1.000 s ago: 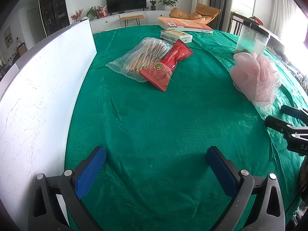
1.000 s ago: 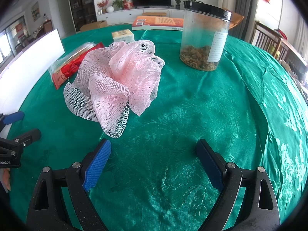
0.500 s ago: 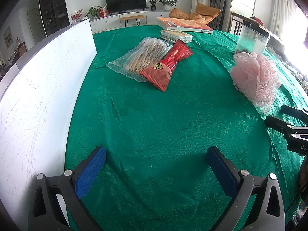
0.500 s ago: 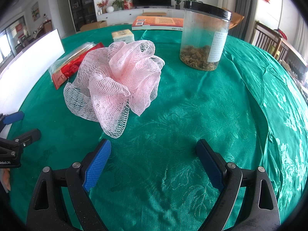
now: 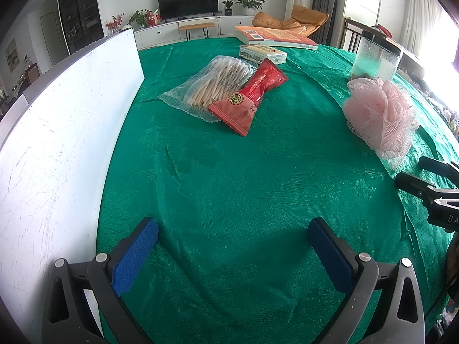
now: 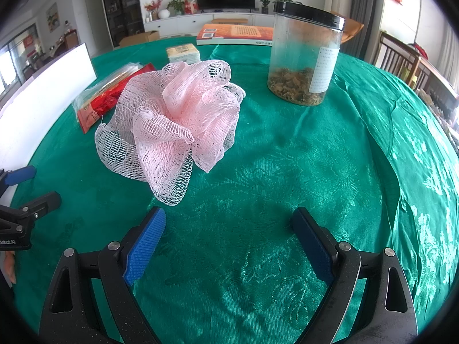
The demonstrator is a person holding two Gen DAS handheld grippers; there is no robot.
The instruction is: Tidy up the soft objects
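Observation:
A pink mesh bath pouf lies on the green tablecloth just ahead and left of my right gripper, which is open and empty; it also shows in the left wrist view at the right. A red snack packet and a clear bag of sticks lie side by side further ahead of my left gripper, which is open and empty over bare cloth. Both packets show in the right wrist view, the red packet at the left.
A white board stands along the table's left side. A clear jar with a black lid stands behind the pouf. A small box and a large orange book lie at the far edge. The green cloth is wrinkled at the right.

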